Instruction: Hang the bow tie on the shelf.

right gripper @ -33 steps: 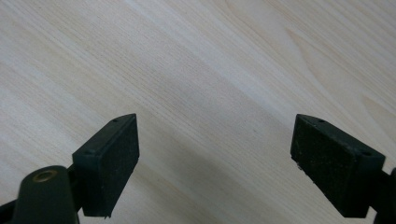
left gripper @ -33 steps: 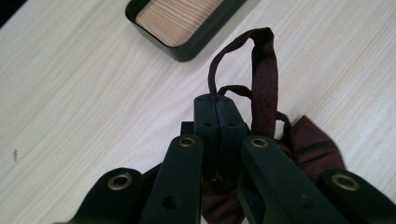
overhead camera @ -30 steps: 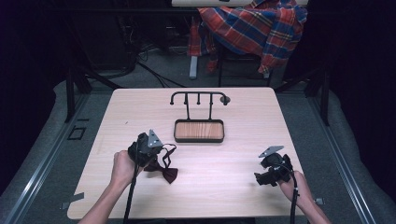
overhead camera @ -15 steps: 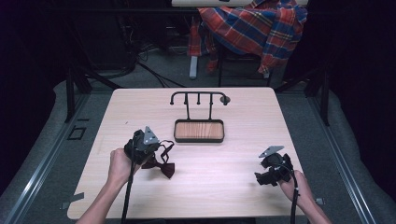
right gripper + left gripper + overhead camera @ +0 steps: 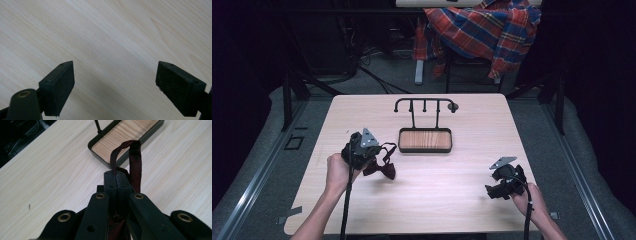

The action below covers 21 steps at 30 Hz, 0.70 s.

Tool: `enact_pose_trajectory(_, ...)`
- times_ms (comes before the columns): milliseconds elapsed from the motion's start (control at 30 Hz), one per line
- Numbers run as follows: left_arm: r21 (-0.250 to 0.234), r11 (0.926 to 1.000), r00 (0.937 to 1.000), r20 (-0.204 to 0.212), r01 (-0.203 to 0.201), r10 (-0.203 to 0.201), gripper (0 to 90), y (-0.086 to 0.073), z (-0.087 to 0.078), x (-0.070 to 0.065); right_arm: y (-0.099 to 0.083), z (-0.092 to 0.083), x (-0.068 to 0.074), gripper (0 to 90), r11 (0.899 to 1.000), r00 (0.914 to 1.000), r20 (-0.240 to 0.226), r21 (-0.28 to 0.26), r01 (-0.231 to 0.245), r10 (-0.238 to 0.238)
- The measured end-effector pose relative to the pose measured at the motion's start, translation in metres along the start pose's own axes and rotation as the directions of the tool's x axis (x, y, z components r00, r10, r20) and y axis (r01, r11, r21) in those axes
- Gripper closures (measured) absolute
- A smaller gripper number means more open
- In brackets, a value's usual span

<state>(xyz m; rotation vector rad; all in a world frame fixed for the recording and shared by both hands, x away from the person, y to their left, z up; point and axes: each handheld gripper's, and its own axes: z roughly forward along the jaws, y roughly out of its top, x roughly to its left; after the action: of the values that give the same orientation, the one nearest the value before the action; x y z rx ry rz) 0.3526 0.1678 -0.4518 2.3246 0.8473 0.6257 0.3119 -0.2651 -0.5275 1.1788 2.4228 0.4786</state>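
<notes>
Change: bow tie (image 5: 381, 167) now raised off the table (image 5: 452, 200), earlier lying lower beside the left hand; lifted a little toward the middle of the frame.
Meaning: pick-up probably done; next likely carrying to the rack (image 5: 424, 105) or its tray (image 5: 424, 140).
Left gripper (image 5: 369, 155): jaws fully closed, strap (image 5: 135, 160) of the bow tie pinched between the 2 pads, loop rising above.
Right gripper (image 5: 502, 187): lower right of frame, jaws wide apart, nothing between, hovering over bare wood.
</notes>
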Motion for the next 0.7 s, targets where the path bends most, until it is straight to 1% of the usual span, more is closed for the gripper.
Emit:
enact_pose_trajectory(133, -0.005, 1.0000, 1.0000, -0.004, 0.005, -0.006, 89.4, 0.006, -0.005, 0.003, 0.000, -0.001, 0.000, 15.1, 1.000, 0.9999, 0.001, -0.002, 0.012, -0.012)
enact_pose_trajectory(200, -0.011, 0.9999, 0.9999, -0.009, 0.005, -0.005, 89.4, 0.008, -0.007, 0.005, 0.000, 0.000, 0.000, 15.1, 1.000, 0.9999, -0.012, -0.008, 0.008, -0.008)
enact_pose_trajectory(267, -0.017, 0.9998, 0.9999, -0.007, 0.012, -0.012, 89.4, 0.009, -0.007, 0.008, 0.000, 0.001, -0.001, 15.1, 1.000, 0.9999, -0.011, -0.008, 0.005, -0.005)
enact_pose_trajectory(333, -0.017, 0.9998, 0.9998, -0.016, 0.014, -0.015, 89.4, 0.009, -0.006, 0.010, 0.001, 0.002, -0.001, 15.2, 1.000, 0.9999, -0.014, -0.005, -0.001, 0.001)
enact_pose_trajectory(467, -0.017, 0.9998, 0.9997, -0.024, 0.009, -0.010, 89.4, 0.010, -0.005, 0.008, 0.004, -0.003, 0.001, 15.2, 1.000, 1.0000, -0.008, -0.024, -0.001, 0.001)
enact_pose_trajectory(533, -0.016, 0.9999, 0.9997, -0.022, 0.006, -0.007, 89.4, 0.011, -0.005, 0.007, 0.005, -0.005, 0.003, 15.0, 0.999, 1.0000, 0.003, -0.033, 0.002, -0.002)
enact_pose_trajectory(567, -0.015, 0.9999, 0.9998, -0.022, 0.005, -0.005, 89.4, 0.011, -0.005, 0.006, 0.005, -0.006, 0.004, 15.0, 0.999, 1.0000, 0.000, -0.037, -0.001, 0.001)
enact_pose_trajectory(633, -0.018, 0.9998, 0.9997, -0.025, 0.002, -0.003, 89.4, 0.011, -0.006, 0.007, 0.005, -0.005, 0.003, 15.0, 1.000, 1.0000, 0.007, -0.027, -0.002, 0.002)
enact_pose_trajectory(667, -0.022, 0.9997, 0.9997, -0.022, 0.009, -0.010, 89.4, 0.011, -0.006, 0.008, 0.005, -0.004, 0.002, 15.0, 1.000, 1.0000, 0.009, -0.013, 0.000, 0.000)
enact_pose_trajectory(700, -0.027, 0.9995, 0.9996, -0.023, 0.013, -0.014, 89.4, 0.012, -0.007, 0.009, 0.004, -0.002, 0.002, 15.1, 1.000, 0.9999, 0.006, -0.015, -0.010, 0.010)
